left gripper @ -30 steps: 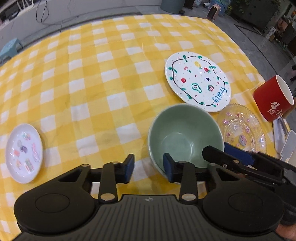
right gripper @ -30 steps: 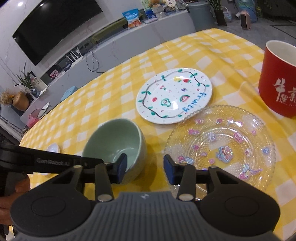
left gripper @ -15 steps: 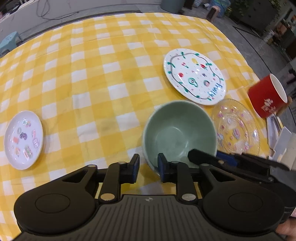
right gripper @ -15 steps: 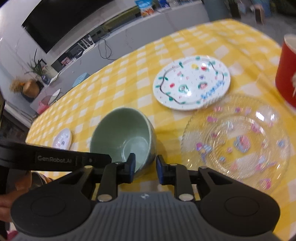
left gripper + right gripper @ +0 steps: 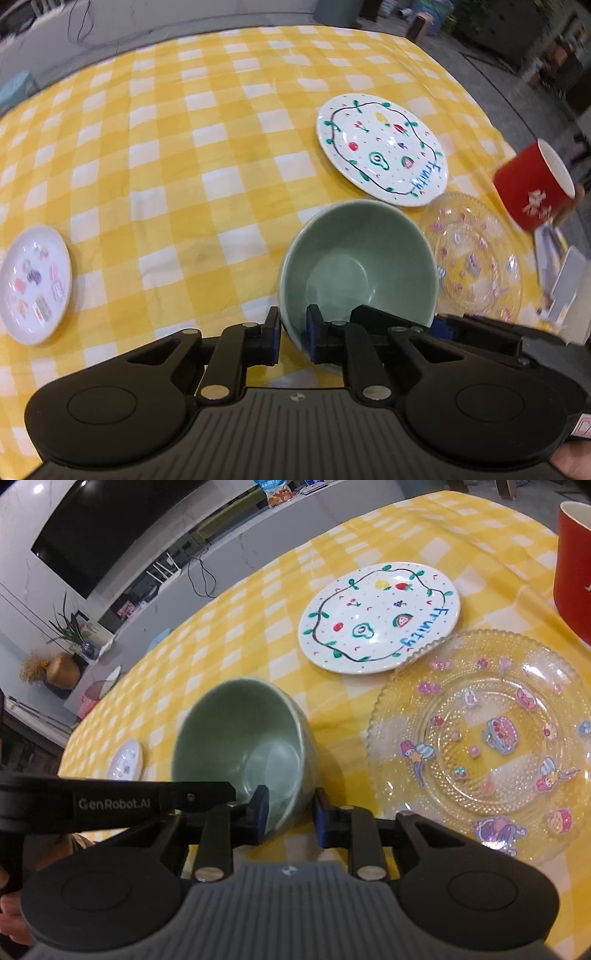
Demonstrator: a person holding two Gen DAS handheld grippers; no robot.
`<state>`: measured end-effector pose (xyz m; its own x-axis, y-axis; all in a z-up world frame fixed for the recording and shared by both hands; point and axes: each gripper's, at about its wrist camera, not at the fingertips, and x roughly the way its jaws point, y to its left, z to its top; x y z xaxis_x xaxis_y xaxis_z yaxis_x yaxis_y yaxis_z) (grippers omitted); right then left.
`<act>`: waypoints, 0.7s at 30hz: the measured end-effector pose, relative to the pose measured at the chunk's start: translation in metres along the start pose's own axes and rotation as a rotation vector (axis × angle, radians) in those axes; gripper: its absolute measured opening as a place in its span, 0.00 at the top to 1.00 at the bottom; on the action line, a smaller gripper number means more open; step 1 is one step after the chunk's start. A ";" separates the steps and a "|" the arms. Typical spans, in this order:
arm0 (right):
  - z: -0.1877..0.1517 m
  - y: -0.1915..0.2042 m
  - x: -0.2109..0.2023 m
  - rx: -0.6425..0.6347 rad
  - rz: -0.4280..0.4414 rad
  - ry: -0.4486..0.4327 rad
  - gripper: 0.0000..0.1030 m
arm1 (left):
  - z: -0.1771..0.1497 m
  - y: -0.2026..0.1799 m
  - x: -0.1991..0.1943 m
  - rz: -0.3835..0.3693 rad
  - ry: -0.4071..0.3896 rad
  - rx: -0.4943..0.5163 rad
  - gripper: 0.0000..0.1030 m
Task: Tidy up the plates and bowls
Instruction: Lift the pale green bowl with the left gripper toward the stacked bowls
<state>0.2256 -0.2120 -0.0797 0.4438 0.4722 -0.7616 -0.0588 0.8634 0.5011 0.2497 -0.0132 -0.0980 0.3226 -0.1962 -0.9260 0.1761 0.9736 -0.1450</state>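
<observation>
- Two grippers grip the same green bowl (image 5: pixel 356 266): we see our left gripper (image 5: pixel 293 334) pinched narrow on the near rim, one blue pad (image 5: pixel 274 334) outside the wall and the other inside it.
- Our right gripper (image 5: pixel 290 814) likewise straddles the bowl's near wall, one pad (image 5: pixel 260 808) inside the bowl and the other (image 5: pixel 320 818) against the outer wall, jaws drawn in to about the wall's thickness.
- From the right wrist view the bowl looks tilted, its mouth leaning away toward the left; whether its base is touching the cloth we cannot tell.
- Reading outward, the left gripper's side bar in the right wrist view carries the white lettering "GenRobot.AI" (image 5: pixel 114 804).
- Just right of the bowl lies a clear glass plate (image 5: pixel 480 738) with a beaded rim and cartoon stickers; its edge sits close to the bowl, and we cannot tell if they touch.
- Beyond these rests a white plate (image 5: pixel 380 616) painted with a vine border, small fruits and the blue word "fruity"; its near edge meets or slightly overlaps the glass plate's far rim.
- Far right stands a red mug (image 5: pixel 533 192) with white characters we cannot read.
- Well apart on the left sits a small white plate (image 5: pixel 33 284) with little coloured pictures.
- All of it rests on a yellow-and-white checked tablecloth (image 5: pixel 184 147).
- Behind the table, the right wrist view shows a dark television (image 5: pixel 122 528) on the wall and a blue snack bag (image 5: pixel 275 491) whose print is too small to read.
</observation>
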 end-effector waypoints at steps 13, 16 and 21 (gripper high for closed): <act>-0.002 0.006 -0.002 -0.012 -0.035 -0.008 0.80 | -0.003 -0.001 -0.004 0.034 -0.030 0.019 0.86; -0.002 0.007 -0.002 -0.010 -0.035 -0.007 0.80 | -0.004 0.000 -0.007 0.035 -0.037 0.013 0.86; 0.000 0.009 -0.009 0.013 -0.009 -0.017 0.80 | -0.007 0.004 -0.018 0.038 -0.066 -0.005 0.87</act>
<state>0.2211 -0.2081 -0.0685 0.4591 0.4618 -0.7589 -0.0432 0.8649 0.5001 0.2377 -0.0046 -0.0841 0.3894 -0.1664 -0.9059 0.1584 0.9810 -0.1121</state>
